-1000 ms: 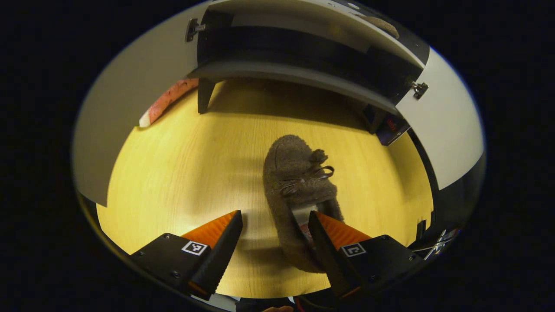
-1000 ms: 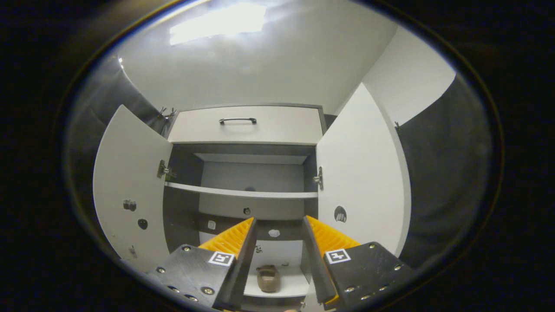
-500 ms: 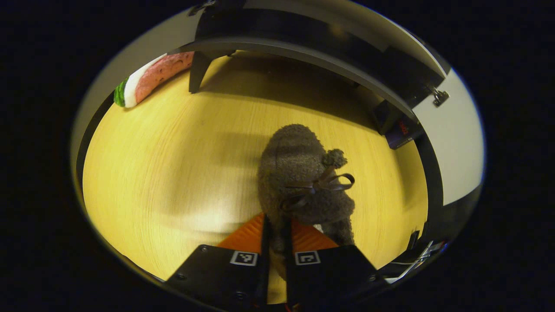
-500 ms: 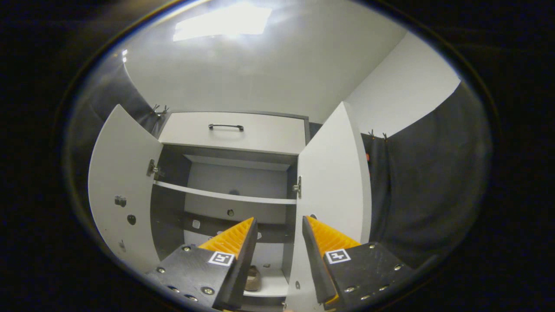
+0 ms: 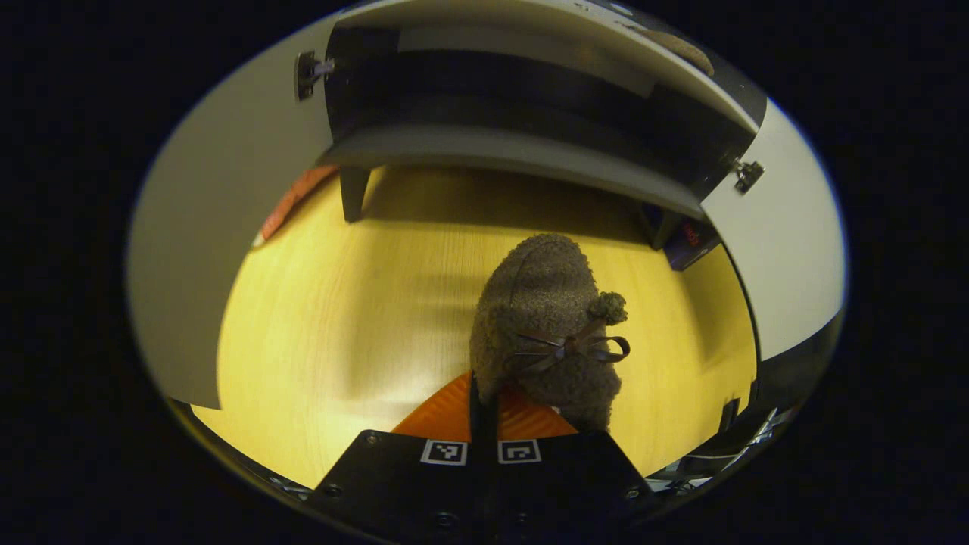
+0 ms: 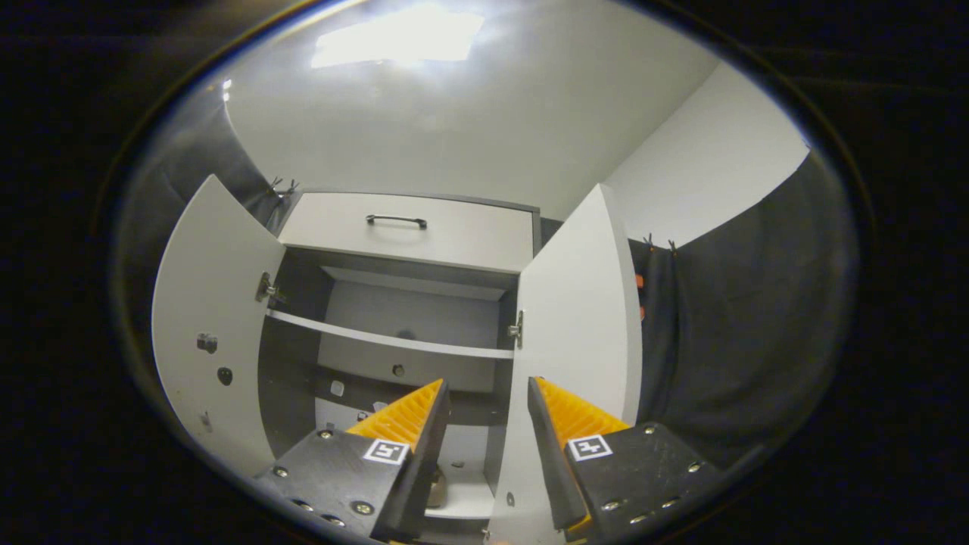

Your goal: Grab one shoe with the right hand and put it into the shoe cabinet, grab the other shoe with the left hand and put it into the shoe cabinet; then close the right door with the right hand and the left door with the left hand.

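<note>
- Shoe (image 5: 546,325), a fuzzy brown slipper with a small bow, hangs toe-forward from the left gripper (image 5: 483,412); its 2 fingers are pressed close together on the heel rim, so the toe points at the cabinet for a straight push inside.
- Gripping the thin heel edge keeps the bulky toe free, and the narrow grip suits a soft collar that squashes flat.
- Floor (image 5: 341,333) of pale wood lies under the shoe; whether the sole is clear of it I cannot quite tell, though the shoe looks lifted.
- Cabinet (image 5: 522,147) stands ahead in the left gripper view, its bottom shelf edge just beyond the toe and both white doors swung wide, leaving the mouth open for loading.
- Other shoe (image 6: 437,488) seems to sit already on the bottom shelf in the right gripper view, mostly hidden behind a finger, so 1 of 2 shoes looks stowed.
- Right gripper (image 6: 484,446) hovers with its fingers apart and nothing between them, aimed near the edge of the right door (image 6: 583,341), probably waiting for its closing turn.
- Left door (image 6: 216,333) stands open on the far side, well apart from either gripper.
- Next step, as I judge it: carry the held shoe forward onto the bottom shelf beside its mate, then release.
</note>
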A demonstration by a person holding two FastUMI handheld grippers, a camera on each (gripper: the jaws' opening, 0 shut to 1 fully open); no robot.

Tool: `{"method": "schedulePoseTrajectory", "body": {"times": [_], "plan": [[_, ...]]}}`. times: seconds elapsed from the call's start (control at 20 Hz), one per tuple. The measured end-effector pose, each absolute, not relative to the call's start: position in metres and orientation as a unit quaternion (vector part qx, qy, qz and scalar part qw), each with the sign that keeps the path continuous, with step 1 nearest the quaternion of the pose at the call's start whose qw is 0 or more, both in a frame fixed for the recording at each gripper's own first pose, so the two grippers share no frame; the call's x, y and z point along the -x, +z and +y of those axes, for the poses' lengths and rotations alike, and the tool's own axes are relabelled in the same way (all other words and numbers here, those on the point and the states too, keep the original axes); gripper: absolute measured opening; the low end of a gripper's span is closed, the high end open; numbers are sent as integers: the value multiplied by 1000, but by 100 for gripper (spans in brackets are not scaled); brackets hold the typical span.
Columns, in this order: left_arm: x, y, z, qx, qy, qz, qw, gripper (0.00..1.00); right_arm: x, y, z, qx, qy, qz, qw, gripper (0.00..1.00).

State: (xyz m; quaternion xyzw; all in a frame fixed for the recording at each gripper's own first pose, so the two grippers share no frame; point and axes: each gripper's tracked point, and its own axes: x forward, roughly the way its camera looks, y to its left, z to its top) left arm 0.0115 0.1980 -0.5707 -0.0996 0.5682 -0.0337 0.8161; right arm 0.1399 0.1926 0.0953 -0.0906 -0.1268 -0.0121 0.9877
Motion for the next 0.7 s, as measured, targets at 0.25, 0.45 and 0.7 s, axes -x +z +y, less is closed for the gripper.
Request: {"method": "schedulePoseTrajectory", "body": {"times": [0.25, 0.45, 0.7], "plan": [[-18, -578, 197, 115, -45, 495, 860, 1, -136, 93, 199, 95, -2, -128, 987, 62], [-27, -580, 197, 131, -56, 424, 895, 1, -133, 91, 198, 92, 1, -128, 988, 62], [-37, -589, 193, 155, -59, 345, 924, 1, -126, 91, 195, 90, 0, -129, 988, 62]]}}
